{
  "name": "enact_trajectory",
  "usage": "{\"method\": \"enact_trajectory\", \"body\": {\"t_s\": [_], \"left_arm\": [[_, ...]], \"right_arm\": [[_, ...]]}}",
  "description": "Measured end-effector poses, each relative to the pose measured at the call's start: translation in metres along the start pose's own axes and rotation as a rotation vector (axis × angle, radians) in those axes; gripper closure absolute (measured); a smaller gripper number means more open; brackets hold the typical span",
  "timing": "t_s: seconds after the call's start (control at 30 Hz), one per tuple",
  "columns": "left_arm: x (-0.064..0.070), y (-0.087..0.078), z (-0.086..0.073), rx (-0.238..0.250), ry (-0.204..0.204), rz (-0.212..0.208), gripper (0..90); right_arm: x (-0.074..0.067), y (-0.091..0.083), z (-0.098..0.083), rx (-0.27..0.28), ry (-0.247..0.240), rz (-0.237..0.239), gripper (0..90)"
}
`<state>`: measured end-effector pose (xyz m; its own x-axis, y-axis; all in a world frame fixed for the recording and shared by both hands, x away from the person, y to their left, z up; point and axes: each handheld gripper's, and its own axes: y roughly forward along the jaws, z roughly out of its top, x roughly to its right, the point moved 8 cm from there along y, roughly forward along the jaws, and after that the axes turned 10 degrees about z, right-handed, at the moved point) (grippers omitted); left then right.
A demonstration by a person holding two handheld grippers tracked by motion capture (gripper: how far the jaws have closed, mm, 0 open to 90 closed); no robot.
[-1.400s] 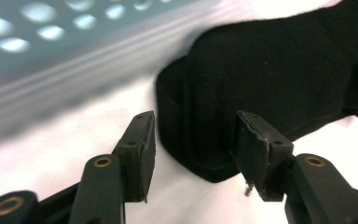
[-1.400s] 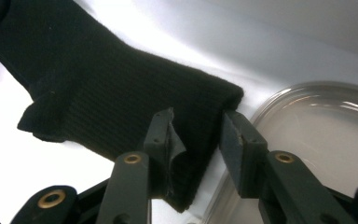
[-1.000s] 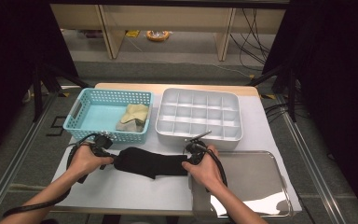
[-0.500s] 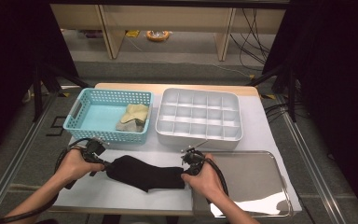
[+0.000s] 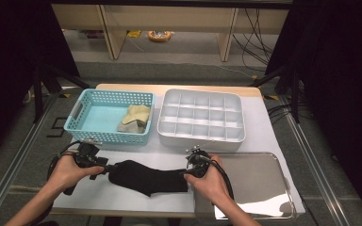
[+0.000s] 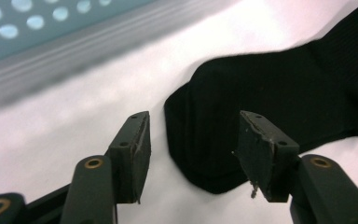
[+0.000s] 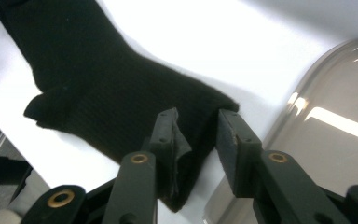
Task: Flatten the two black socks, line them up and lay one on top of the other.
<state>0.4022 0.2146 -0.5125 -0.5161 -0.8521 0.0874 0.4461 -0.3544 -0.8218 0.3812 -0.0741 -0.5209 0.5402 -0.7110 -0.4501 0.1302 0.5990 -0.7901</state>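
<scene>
Now the black sock [image 5: 148, 176] lies flat between both opened tongs.

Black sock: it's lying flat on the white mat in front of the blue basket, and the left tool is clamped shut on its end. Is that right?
Not quite. The black sock does lie on the white mat in front of the blue basket, but the left tool is not clamped on it. The left gripper view shows its jaws, which have just been opening, standing apart with the sock's end lying loose between them.

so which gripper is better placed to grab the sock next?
Right, probably. The right gripper already straddles the sock's edge, jaws apart. The left gripper has just opened wide, sock end between its jaws, untouched.
</scene>
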Motion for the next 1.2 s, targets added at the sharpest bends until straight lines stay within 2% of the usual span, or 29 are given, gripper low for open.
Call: {"method": "enact_trajectory", "body": {"t_s": [0.1,0.13,0.2,0.27,0.3,0.33,0.4,0.43,0.47,0.5,0.53,0.6,0.63,0.7,0.77,0.8,0.83,0.93,1.0,1.03,1.2], "left_arm": [[0.005,0.002,0.001,0.033,-0.014,-0.012,42.7],[0.006,0.004,0.002,0.055,-0.023,-0.009,43.3],[0.007,0.005,0.002,0.078,-0.035,-0.01,43.3],[0.008,0.004,0.003,0.078,-0.04,-0.014,42.9],[0.008,0.004,0.003,0.092,-0.045,0.001,42.8],[0.008,0.003,0.003,0.091,-0.038,0.005,42.6],[0.01,0.004,0.004,0.104,-0.036,0.012,42.4],[0.011,0.005,0.004,0.102,-0.041,0.009,42.4],[0.011,0.006,0.003,0.094,-0.039,0.016,42.2],[0.012,0.007,0.002,0.09,-0.041,0.006,42.1],[0.012,0.008,0.002,0.085,-0.046,0.011,41.8],[0.012,0.009,0.0,0.078,-0.052,0.009,41.5],[0.012,0.01,0.0,0.085,-0.062,0.001,41.4],[0.009,0.009,0.001,0.094,-0.069,0.013,41.5],[0.007,0.009,0.001,0.116,-0.09,0.017,41.9],[0.006,0.008,0.001,0.113,-0.098,0.026,41.9],[0.005,0.007,0.0,0.116,-0.106,0.021,41.9],[0.004,0.006,-0.003,0.108,-0.107,0.032,42.0],[0.003,0.008,-0.004,0.106,-0.11,0.021,42.0],[0.003,0.008,-0.005,0.1,-0.105,0.026,42.0],[0.004,0.008,-0.007,0.088,-0.103,0.037,42.3]], "right_arm": [[0.002,0.0,0.001,0.024,0.021,0.009,68.1],[0.004,0.0,0.002,0.034,0.017,0.0,68.1],[0.005,-0.001,0.003,0.057,0.016,0.017,68.0],[0.006,-0.003,0.003,0.075,0.025,0.014,67.3],[0.008,-0.003,0.004,0.088,0.01,0.021,67.2],[0.008,-0.005,0.004,0.1,0.017,0.031,67.1],[0.011,-0.006,0.005,0.125,0.013,0.021,67.1],[0.012,-0.008,0.005,0.123,0.037,0.02,66.9],[0.015,-0.009,0.005,0.132,0.016,0.012,66.5],[0.015,-0.01,0.006,0.154,0.007,0.029,66.2],[0.016,-0.01,0.006,0.169,0.01,0.027,66.1],[0.016,-0.014,0.004,0.158,0.02,0.027,66.1],[0.017,-0.015,0.005,0.179,0.022,0.028,66.4],[0.017,-0.02,0.004,0.172,0.043,0.023,67.2],[0.017,-0.022,0.005,0.195,0.025,0.036,67.5],[0.015,-0.024,0.004,0.176,0.057,0.036,67.6],[0.016,-0.024,0.005,0.198,0.048,0.029,67.7],[0.017,-0.026,0.006,0.201,0.043,0.028,68.0],[0.017,-0.024,0.006,0.197,0.044,0.026,68.4],[0.017,-0.024,0.005,0.179,0.052,0.024,68.6],[0.018,-0.025,0.008,0.2,0.039,0.025,69.3]]}}
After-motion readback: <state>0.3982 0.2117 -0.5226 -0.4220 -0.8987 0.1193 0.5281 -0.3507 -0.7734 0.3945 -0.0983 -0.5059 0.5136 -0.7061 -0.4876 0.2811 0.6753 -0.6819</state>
